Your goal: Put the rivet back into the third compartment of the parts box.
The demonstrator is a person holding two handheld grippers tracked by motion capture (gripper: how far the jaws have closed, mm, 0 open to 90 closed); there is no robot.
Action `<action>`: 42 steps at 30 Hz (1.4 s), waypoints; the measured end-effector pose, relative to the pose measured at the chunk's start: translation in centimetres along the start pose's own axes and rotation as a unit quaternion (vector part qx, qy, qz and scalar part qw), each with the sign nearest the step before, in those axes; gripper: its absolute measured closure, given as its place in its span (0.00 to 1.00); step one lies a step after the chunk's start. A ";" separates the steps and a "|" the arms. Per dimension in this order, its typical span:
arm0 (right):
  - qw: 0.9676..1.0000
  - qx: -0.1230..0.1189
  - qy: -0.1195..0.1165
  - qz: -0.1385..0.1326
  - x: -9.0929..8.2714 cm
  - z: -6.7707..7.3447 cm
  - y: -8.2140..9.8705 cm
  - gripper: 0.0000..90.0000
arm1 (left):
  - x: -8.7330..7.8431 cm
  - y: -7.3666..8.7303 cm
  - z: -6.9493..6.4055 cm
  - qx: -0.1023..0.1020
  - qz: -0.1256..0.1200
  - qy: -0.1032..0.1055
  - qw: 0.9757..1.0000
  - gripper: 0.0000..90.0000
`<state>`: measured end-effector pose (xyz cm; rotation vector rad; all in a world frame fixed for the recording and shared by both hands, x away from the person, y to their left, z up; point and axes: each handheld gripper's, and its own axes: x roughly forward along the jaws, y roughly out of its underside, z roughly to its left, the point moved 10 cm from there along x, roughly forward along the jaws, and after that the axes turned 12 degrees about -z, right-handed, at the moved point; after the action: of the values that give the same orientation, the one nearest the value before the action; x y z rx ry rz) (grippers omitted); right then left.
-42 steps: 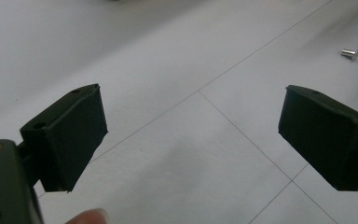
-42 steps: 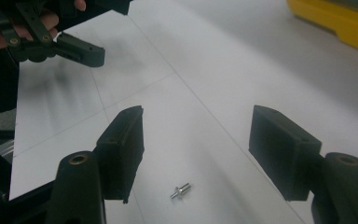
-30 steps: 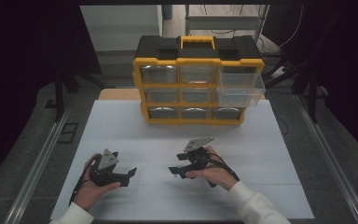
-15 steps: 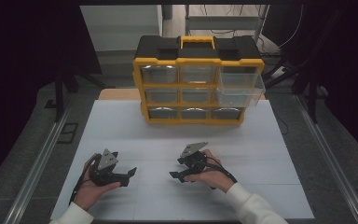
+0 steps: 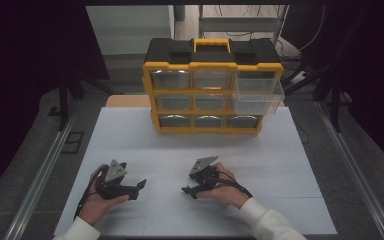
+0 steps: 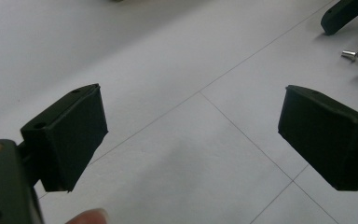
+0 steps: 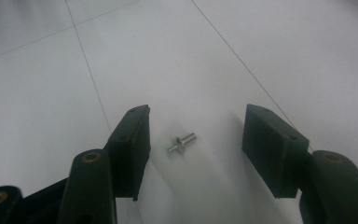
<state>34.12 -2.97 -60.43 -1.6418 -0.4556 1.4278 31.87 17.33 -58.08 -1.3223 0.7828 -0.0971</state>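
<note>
A small silver screw lies on the white table top, between the jaws of my right gripper. Those jaws have just been closing in on it, and neither pad touches it. In the high view my right gripper rests low on the table, pointing left. My left gripper lies a short way to its left, pointing right, open with nothing between its jaws. In the left gripper view the screw shows at the top right, between the other gripper's jaw tips.
A yellow and black drawer organiser stands at the back of the table. Its top right clear drawer is pulled out. Metal rails run along both sides of the table.
My right gripper has dipped slightly toward the table and the near edge. The left gripper has stayed where it was.
</note>
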 end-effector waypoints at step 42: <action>1.000 0.008 0.017 0.013 -0.4 -0.2 0.1 0.93 | 0.0 0.0 0.0 0.001 0.001 0.000 1.000 0.09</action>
<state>34.13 -3.36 -60.30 -1.6614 -0.4050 1.4168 31.83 17.32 -58.09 -1.3206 0.7837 -0.0965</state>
